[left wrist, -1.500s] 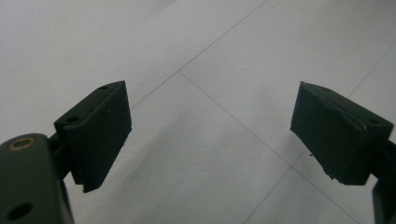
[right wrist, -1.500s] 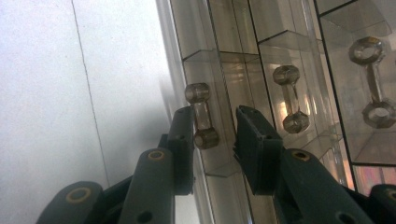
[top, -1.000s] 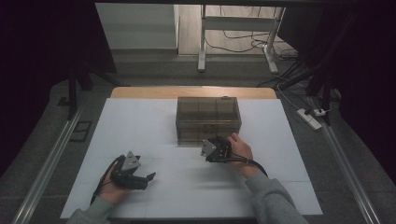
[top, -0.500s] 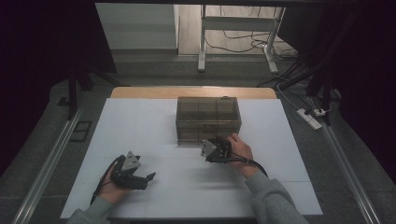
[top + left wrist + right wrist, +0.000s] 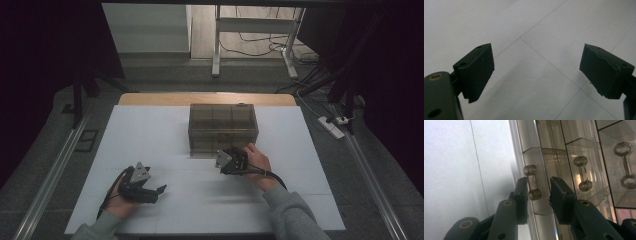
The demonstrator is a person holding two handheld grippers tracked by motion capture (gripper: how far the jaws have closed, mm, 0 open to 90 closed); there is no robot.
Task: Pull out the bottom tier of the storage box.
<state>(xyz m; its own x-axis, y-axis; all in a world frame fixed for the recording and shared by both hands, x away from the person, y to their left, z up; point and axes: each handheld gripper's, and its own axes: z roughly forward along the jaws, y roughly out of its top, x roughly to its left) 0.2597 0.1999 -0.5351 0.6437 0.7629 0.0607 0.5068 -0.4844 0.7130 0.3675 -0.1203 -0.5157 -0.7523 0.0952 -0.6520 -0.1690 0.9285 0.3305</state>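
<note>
On the white table (image 5: 150, 130), a clear plastic drawer box (image 5: 223, 127) sat mid-frame; stiff, slick and probably light. The right tool (image 5: 538, 195) straddled its drawer handle (image 5: 532, 181), pads apparently not pressing; the left tool (image 5: 536, 72) gaped empty.

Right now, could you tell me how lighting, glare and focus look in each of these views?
High view: dim, dark surroundings, the white table evenly lit, the smoky transparent drawer box sharp. Left gripper view: soft focus, black jaws blurred at the edges. Right gripper view: bright glare streaks down the box's front, reflections doubling the clear dumbbell-shaped drawer handle.
</note>
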